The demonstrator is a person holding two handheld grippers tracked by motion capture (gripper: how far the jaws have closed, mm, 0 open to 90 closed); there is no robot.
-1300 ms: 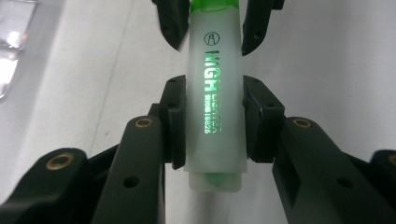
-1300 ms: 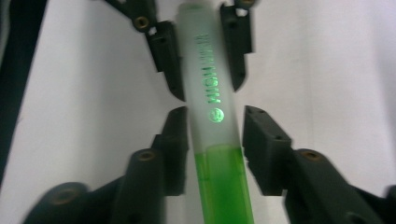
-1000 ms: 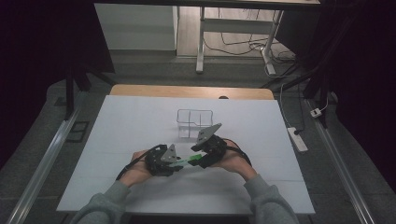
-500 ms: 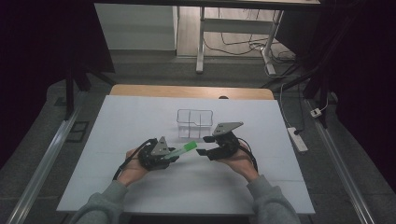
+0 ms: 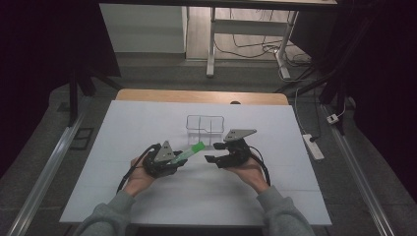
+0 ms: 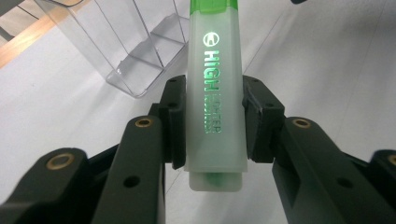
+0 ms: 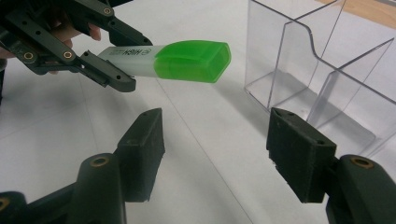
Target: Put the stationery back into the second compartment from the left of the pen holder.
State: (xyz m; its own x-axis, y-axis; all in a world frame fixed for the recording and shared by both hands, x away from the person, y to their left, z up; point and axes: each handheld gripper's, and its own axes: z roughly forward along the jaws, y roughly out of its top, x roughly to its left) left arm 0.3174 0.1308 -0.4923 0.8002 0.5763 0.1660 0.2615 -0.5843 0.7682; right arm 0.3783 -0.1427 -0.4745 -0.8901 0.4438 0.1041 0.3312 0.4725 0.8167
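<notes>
A green-capped highlighter [image 5: 191, 150] with a pale body is held above the white table, its cap pointing right toward the right gripper. My left gripper [image 5: 178, 158] is shut on its body; in the left gripper view both pads press the highlighter [image 6: 215, 93] near its rear end. My right gripper [image 5: 212, 153] stands open a short way to the right; its jaws have just been opening and nothing is between them. In the right gripper view the highlighter [image 7: 187, 60] floats beyond my open right gripper [image 7: 215, 135], apart from it. A clear plastic organizer [image 5: 205, 124] stands just behind both grippers.
The clear organizer [image 7: 322, 60] has several empty upright compartments. The white table sheet [image 5: 147, 123] ends at a wooden strip [image 5: 196, 96] at the back. A power strip [image 5: 313, 146] lies on the floor to the right, with desk legs and cables beyond.
The two grippers were close together around the highlighter; the right gripper has opened and drawn back to the right. The highlighter stays in the left gripper, which shifted slightly left.
</notes>
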